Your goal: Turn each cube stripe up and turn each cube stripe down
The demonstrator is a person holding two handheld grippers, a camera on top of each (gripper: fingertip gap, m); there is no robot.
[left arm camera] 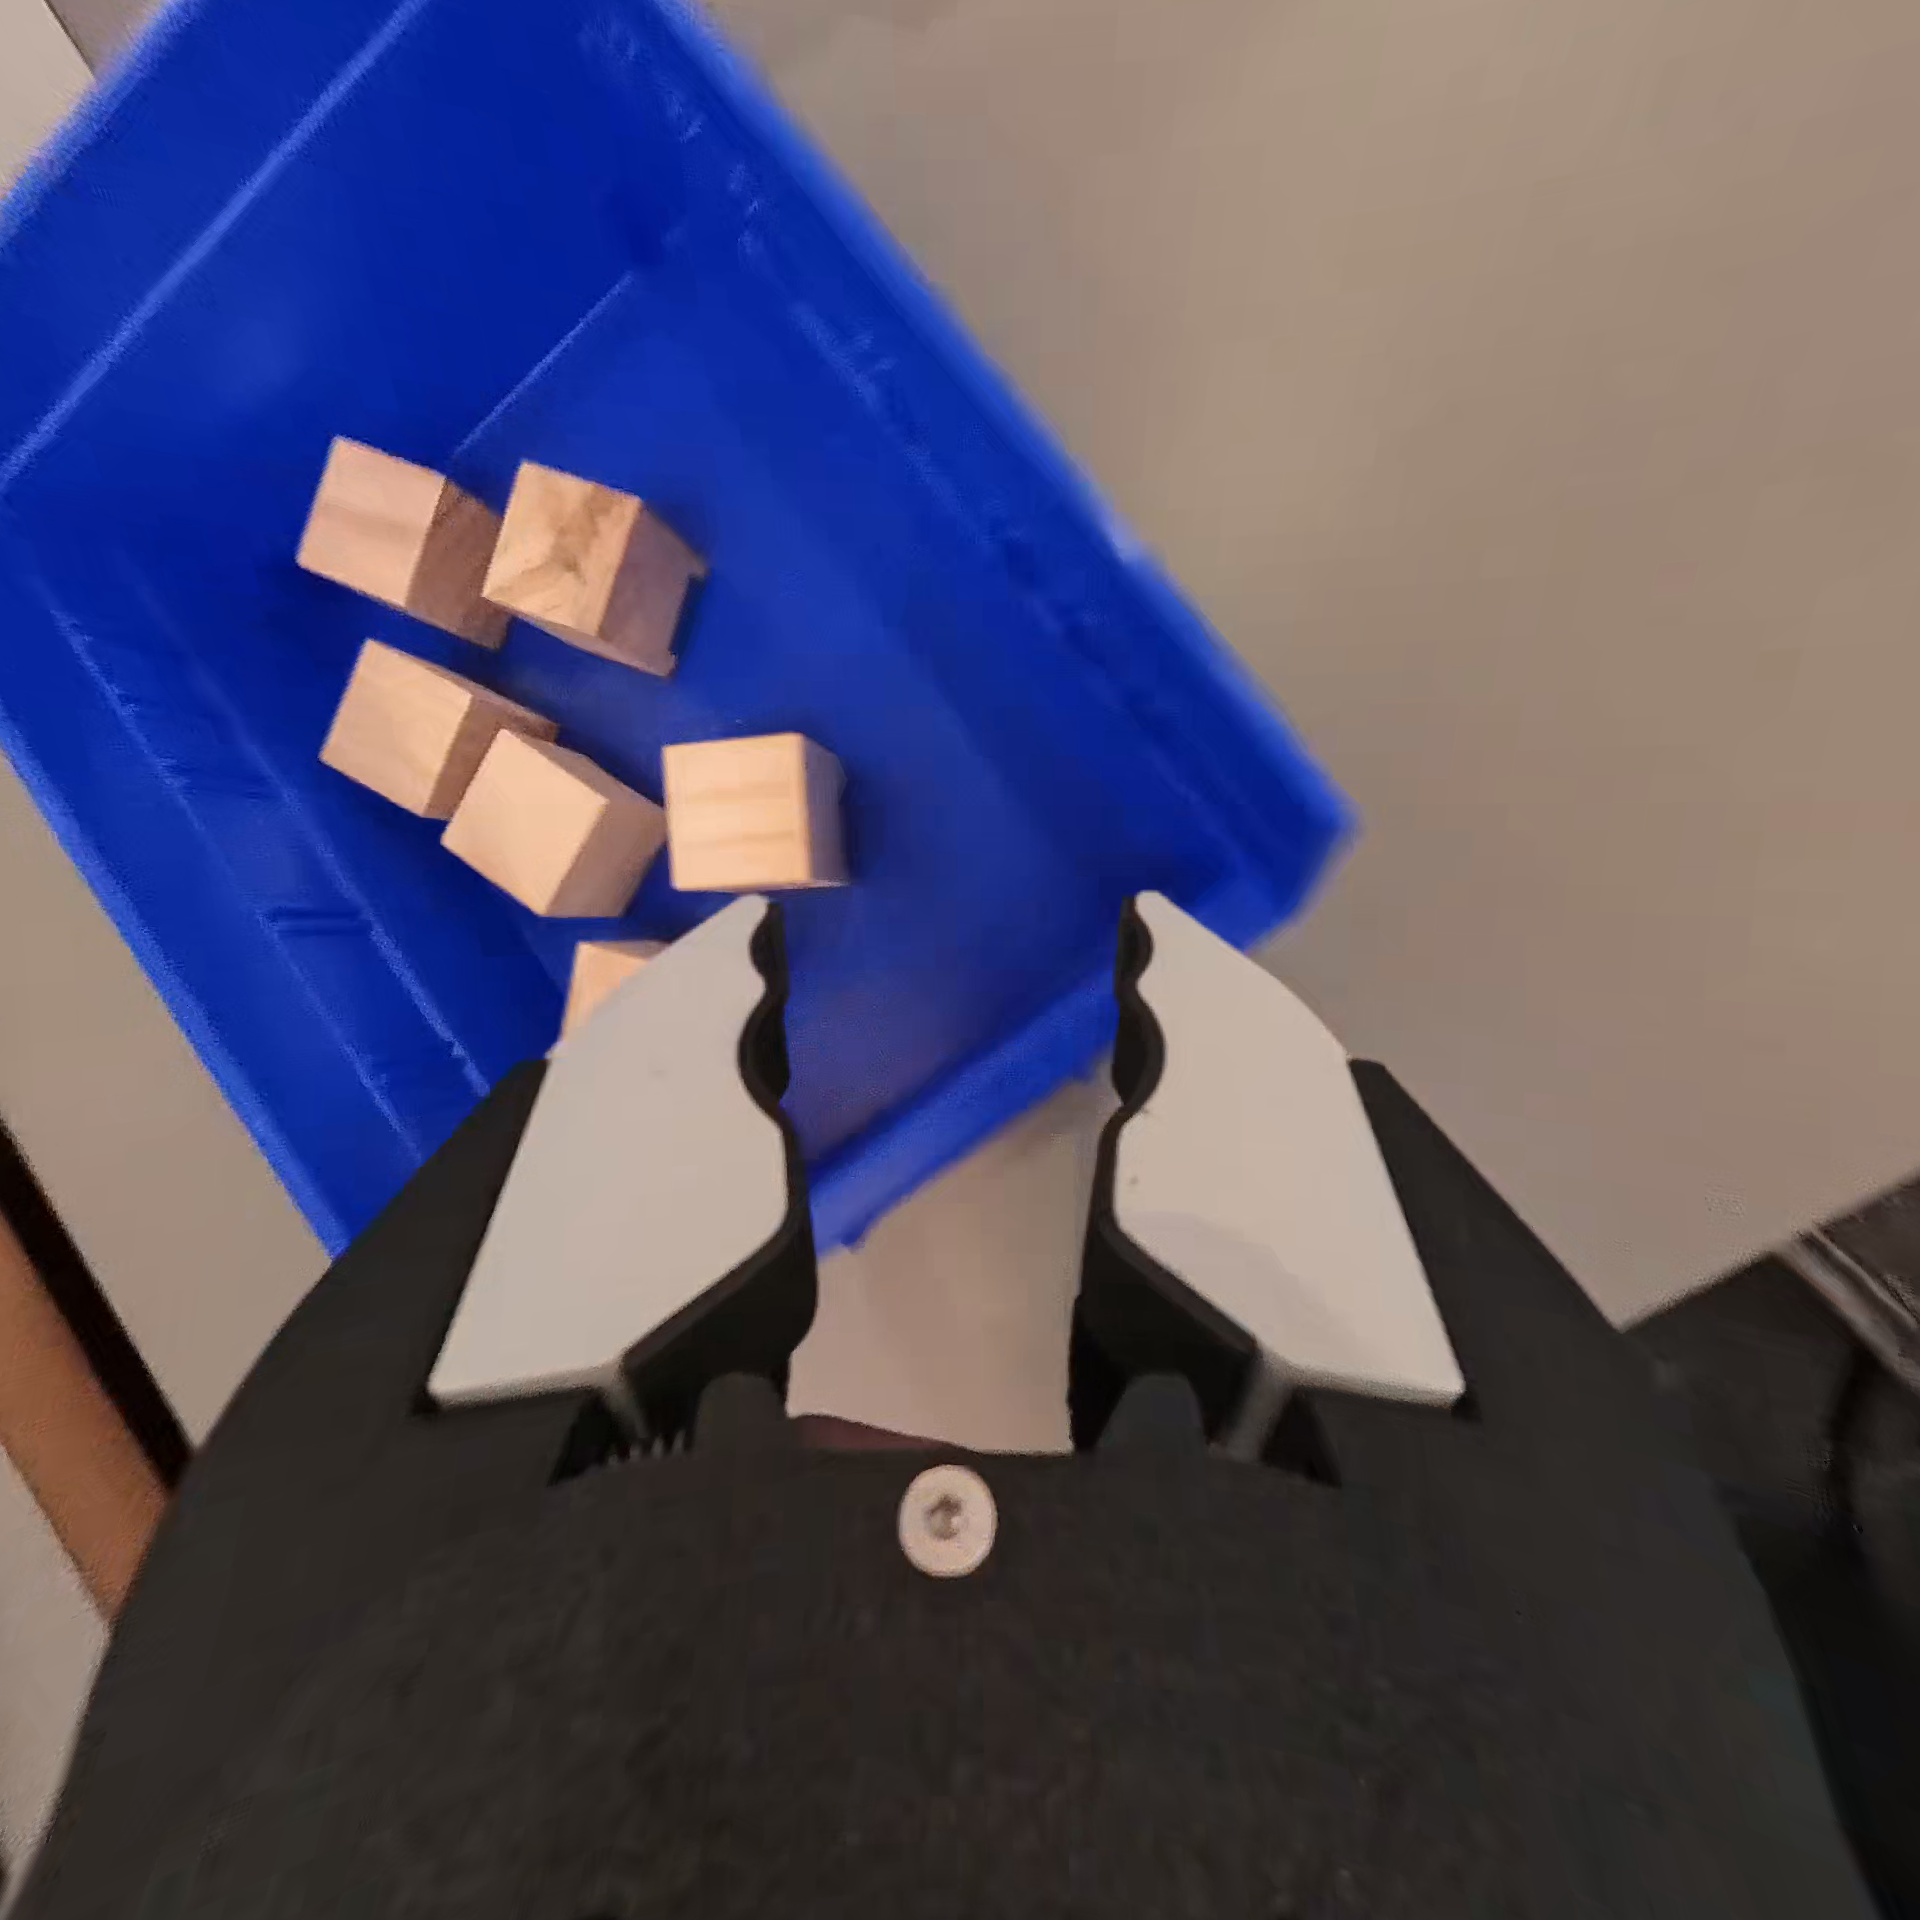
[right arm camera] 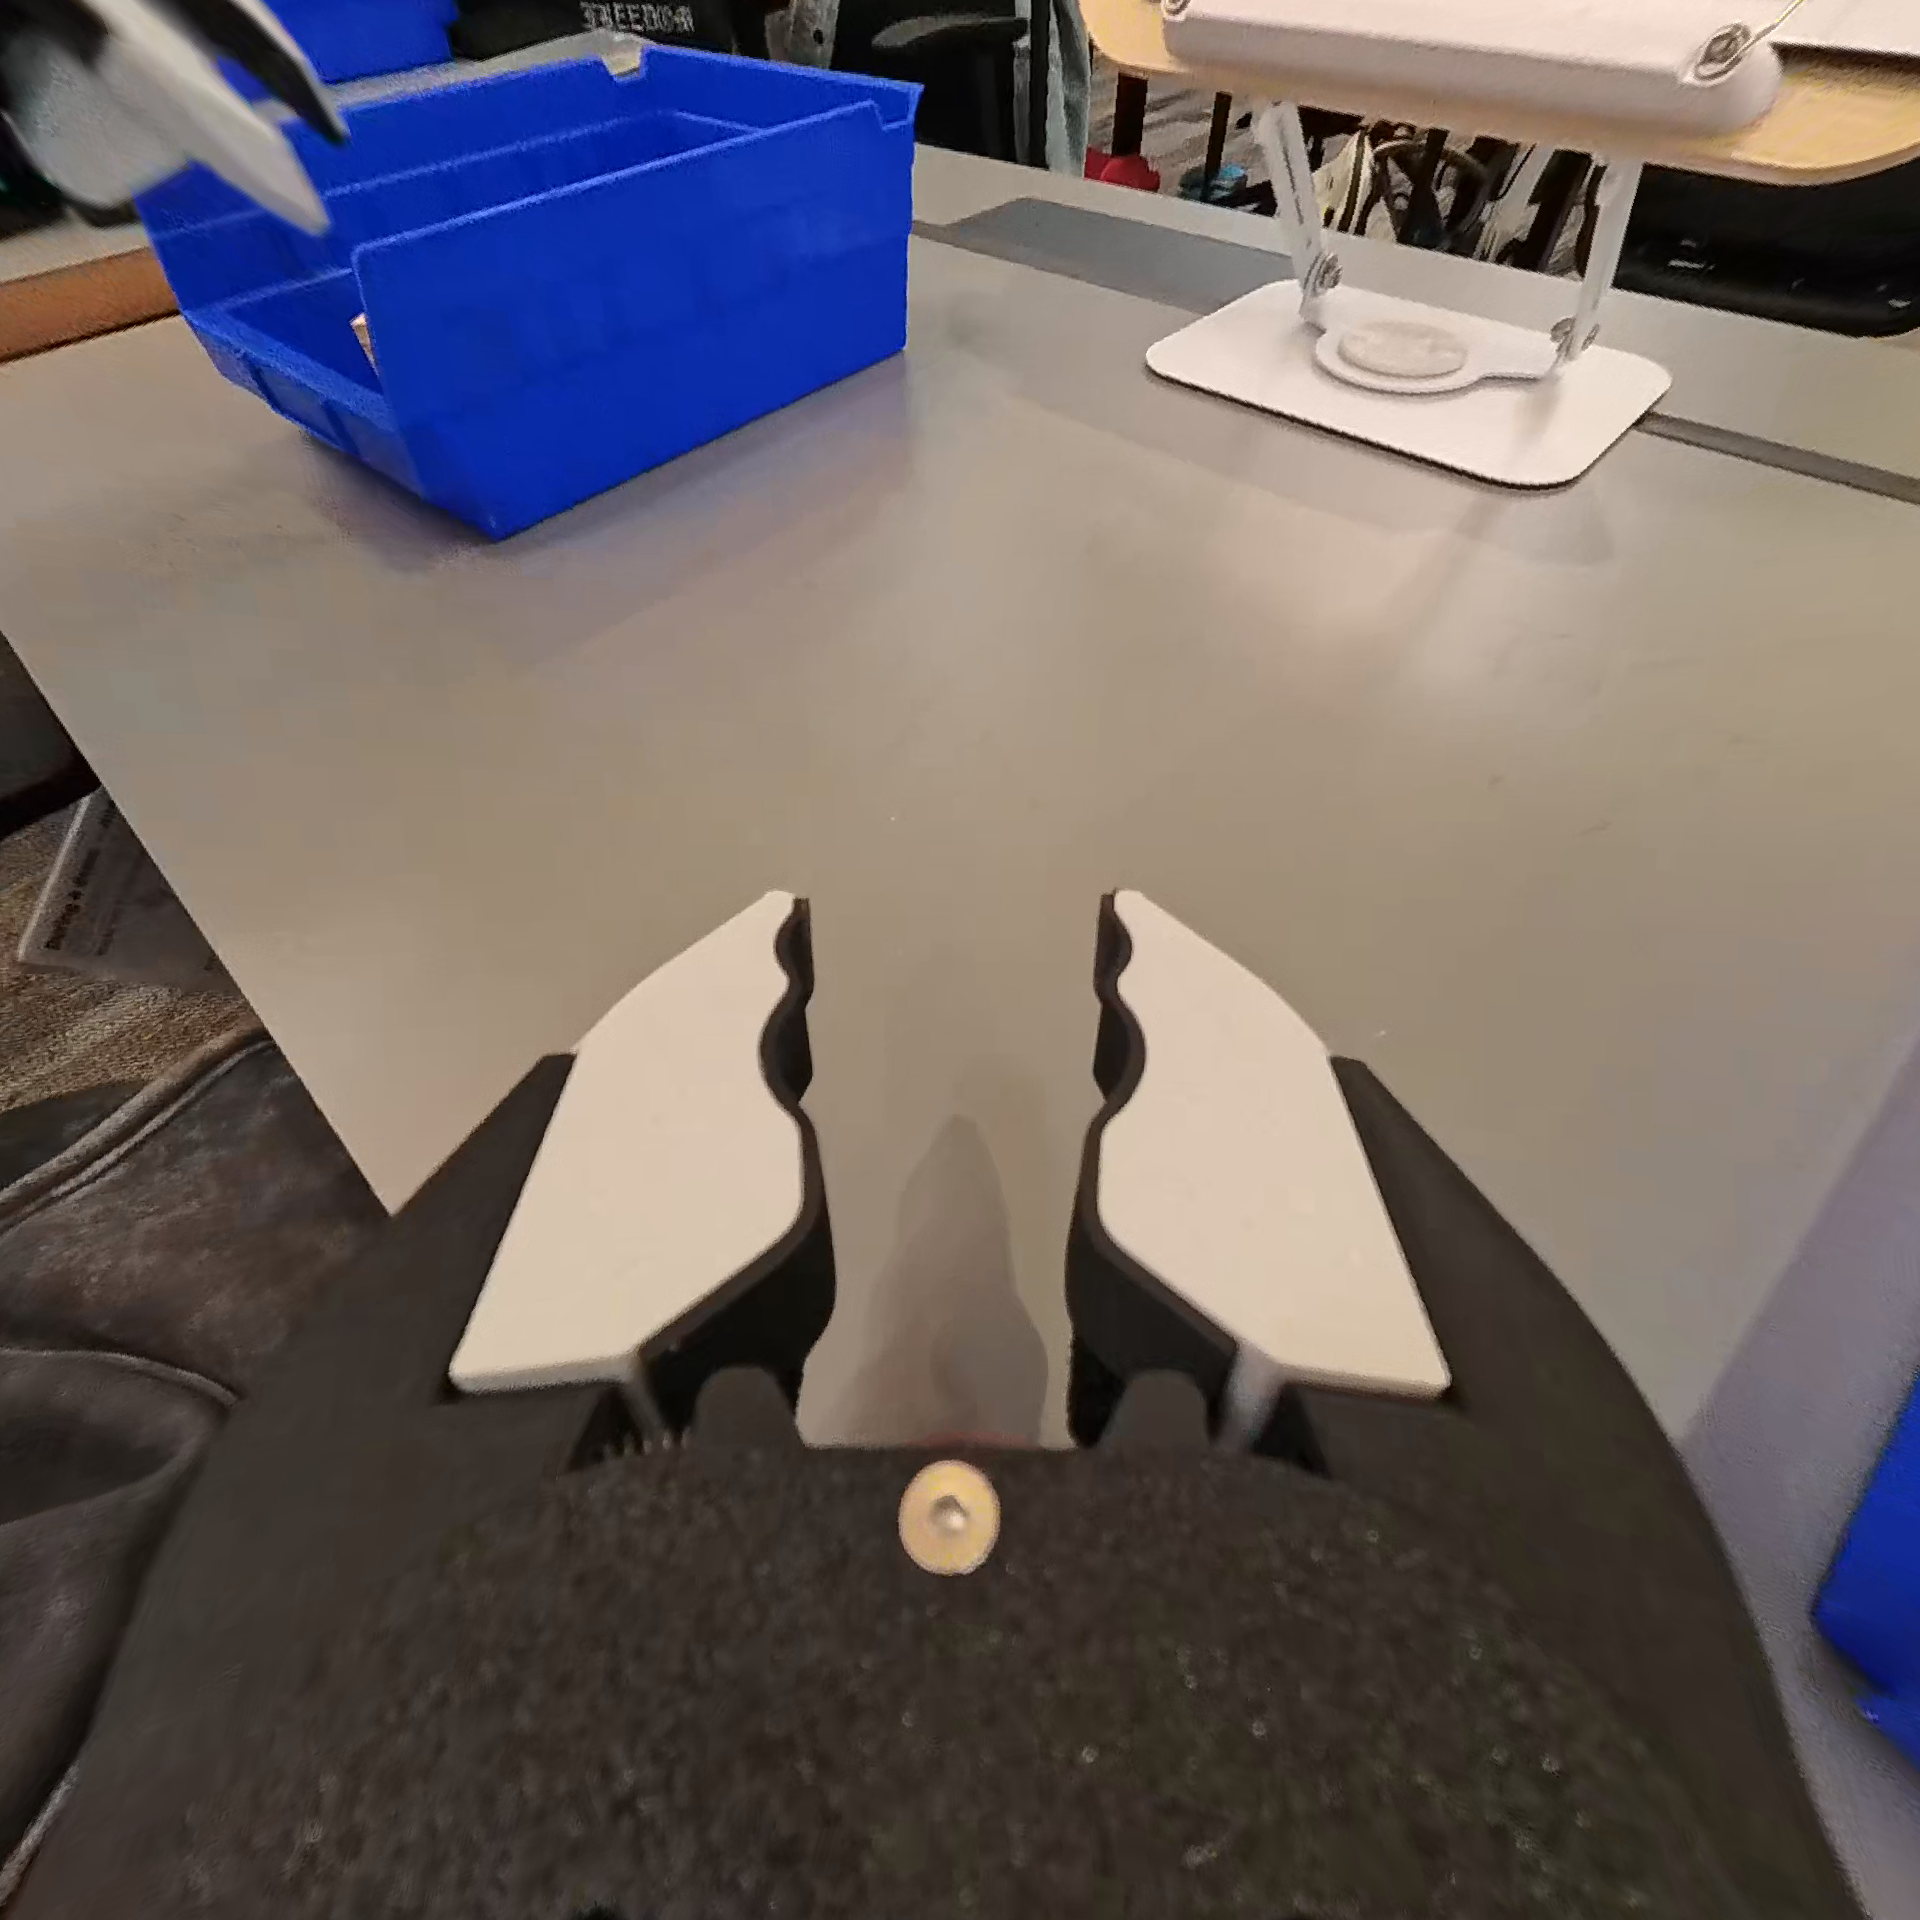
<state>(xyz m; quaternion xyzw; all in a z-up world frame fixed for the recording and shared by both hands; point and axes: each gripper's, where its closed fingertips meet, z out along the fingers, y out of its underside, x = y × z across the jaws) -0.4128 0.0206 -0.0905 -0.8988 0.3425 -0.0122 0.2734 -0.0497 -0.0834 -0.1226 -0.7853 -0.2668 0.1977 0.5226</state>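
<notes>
Six wooden cubes (left arm camera: 753,810) down in the blue bin (left arm camera: 935,582), no stripe showing on any. Left gripper (left arm camera: 948,914) over the near end, jaws apart, empty; right gripper (right arm camera: 951,909) spread and idle above the table (right arm camera: 1143,675). Probably the approach step: next, drop onto the nearest cube and close squarely.

Small pale wooden cubes (left arm camera: 753,810): six, all inside the bin ahead of the left tongs; one is half hidden behind the left finger.
Blue plastic bins (left arm camera: 935,520): one in full view; a second blue piece (right arm camera: 1870,1579) shows at the right edge, beside the right tongs, kind unclear.
White metal stands (right arm camera: 1434,384): one, far ahead-right of the right tongs.
Grey tables (right arm camera: 935,675): one.
</notes>
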